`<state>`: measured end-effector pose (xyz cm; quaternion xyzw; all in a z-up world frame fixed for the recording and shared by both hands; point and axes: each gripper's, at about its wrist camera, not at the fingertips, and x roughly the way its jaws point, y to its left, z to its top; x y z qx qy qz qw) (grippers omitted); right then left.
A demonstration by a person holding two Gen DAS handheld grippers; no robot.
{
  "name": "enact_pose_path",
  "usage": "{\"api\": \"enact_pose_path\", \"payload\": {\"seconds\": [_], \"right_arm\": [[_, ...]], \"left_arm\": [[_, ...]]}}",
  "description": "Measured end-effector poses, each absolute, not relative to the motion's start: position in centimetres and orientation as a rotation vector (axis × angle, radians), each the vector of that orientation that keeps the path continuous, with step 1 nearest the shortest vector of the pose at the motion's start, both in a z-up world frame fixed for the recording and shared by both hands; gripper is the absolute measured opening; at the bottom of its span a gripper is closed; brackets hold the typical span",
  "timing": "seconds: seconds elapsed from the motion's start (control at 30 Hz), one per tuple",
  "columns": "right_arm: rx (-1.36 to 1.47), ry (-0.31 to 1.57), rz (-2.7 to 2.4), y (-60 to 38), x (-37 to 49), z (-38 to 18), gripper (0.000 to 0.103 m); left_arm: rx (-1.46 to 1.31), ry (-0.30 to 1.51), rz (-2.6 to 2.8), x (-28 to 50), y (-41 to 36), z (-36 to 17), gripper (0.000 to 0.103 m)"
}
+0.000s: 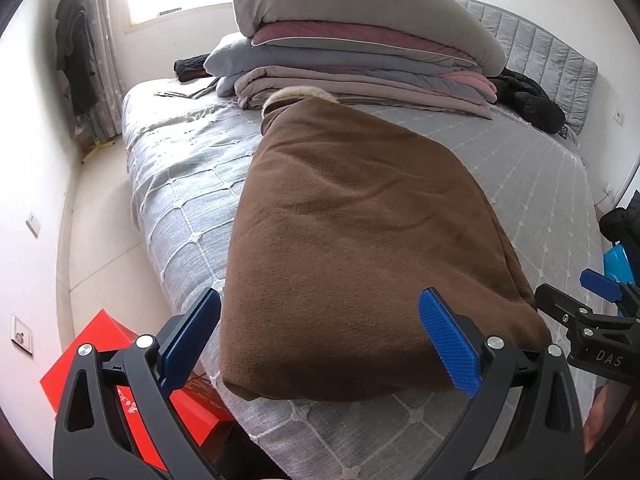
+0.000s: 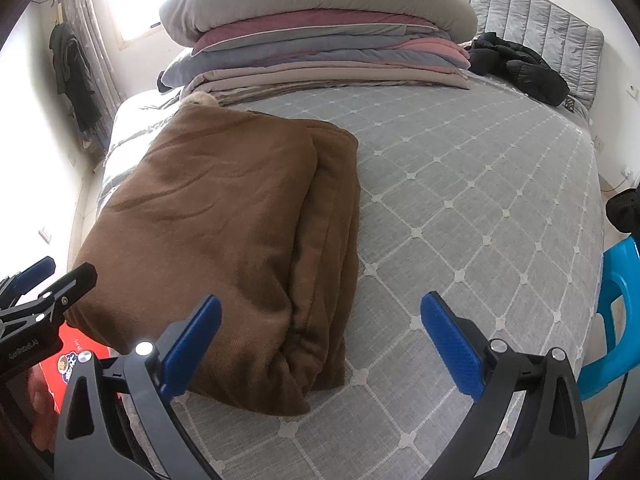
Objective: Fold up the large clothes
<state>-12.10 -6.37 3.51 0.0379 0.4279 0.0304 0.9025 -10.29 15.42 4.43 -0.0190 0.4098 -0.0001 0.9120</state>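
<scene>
A large brown coat (image 1: 360, 240) lies folded lengthwise on the grey quilted bed (image 1: 180, 208), its pale fur collar (image 1: 300, 96) at the far end. In the right wrist view the coat (image 2: 224, 220) shows stacked folds along its right side. My left gripper (image 1: 320, 340) is open and empty, held just above the coat's near edge. My right gripper (image 2: 320, 340) is open and empty over the coat's near right corner and the bed (image 2: 480, 200). Each gripper shows at the edge of the other's view: the right one (image 1: 576, 300) and the left one (image 2: 52, 284).
A tall stack of folded quilts and pillows (image 1: 360, 48) sits at the head of the bed, with a black jacket (image 1: 532, 100) beside it. A red box (image 1: 100, 360) stands on the floor at the left. A blue plastic chair (image 2: 616, 312) is at the right.
</scene>
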Motion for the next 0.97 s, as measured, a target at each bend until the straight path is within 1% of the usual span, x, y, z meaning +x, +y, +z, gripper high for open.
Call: {"api": "enact_pose_path", "payload": {"seconds": [0.87,0.97], "right_arm": [[0.077,0.882,0.072,-6.2,-12.3,3.7,0.096],[0.082,0.877,0.073,-6.2,-12.3,3.8,0.096]], "left_arm": [[-0.032,0.851,-0.048,-10.6,14.2,4.7,0.095],[-0.052,0.809,-0.072,-11.1,14.3,5.1,0.095]]}}
